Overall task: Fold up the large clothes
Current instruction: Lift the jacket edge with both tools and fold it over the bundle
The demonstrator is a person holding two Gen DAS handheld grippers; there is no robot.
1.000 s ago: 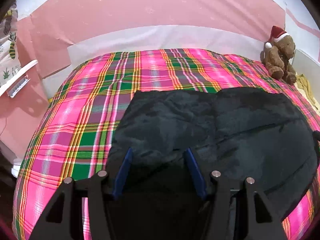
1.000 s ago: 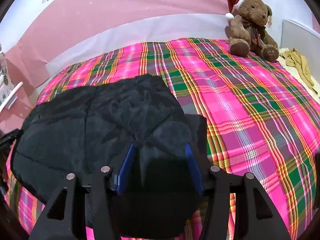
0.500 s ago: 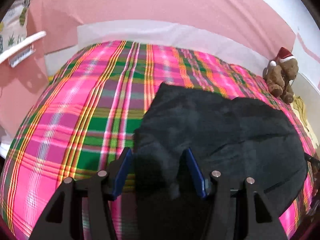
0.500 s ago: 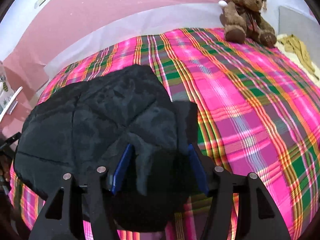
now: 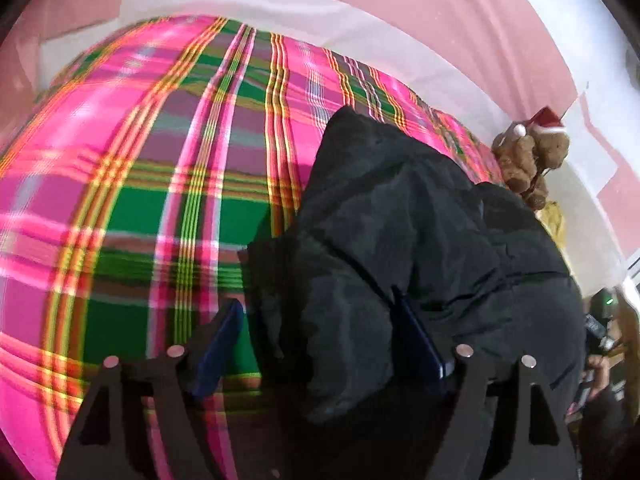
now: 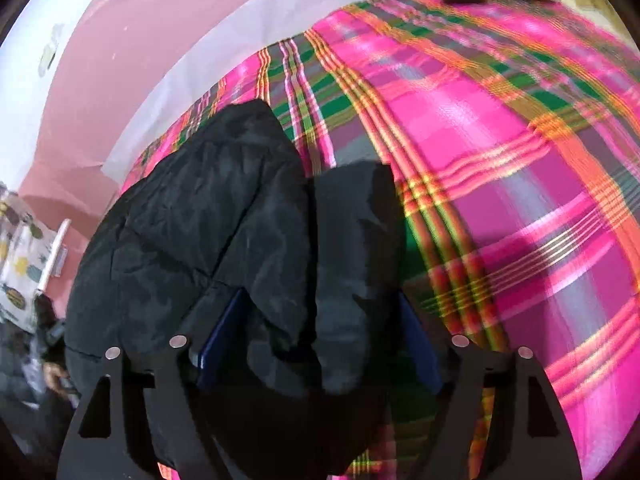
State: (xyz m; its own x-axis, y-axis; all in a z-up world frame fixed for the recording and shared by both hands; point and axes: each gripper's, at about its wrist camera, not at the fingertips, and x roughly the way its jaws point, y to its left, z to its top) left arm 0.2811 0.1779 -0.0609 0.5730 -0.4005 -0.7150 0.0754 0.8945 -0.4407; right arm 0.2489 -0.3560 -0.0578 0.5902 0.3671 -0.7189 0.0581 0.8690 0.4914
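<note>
- Under my claws is a bed [image 5: 132,208] with a pink, green and yellow plaid cover.
- 1 black padded jacket [image 5: 404,216] lies on the cover, bunched up.
- 1 brown teddy bear [image 5: 528,160] with a red hat sits at the far edge.

Both the left gripper [image 5: 316,320] and right gripper [image 6: 320,312] have black angular frames with triangular cut-outs, silver round screws and blue-faced fingers [image 5: 218,344].
</note>
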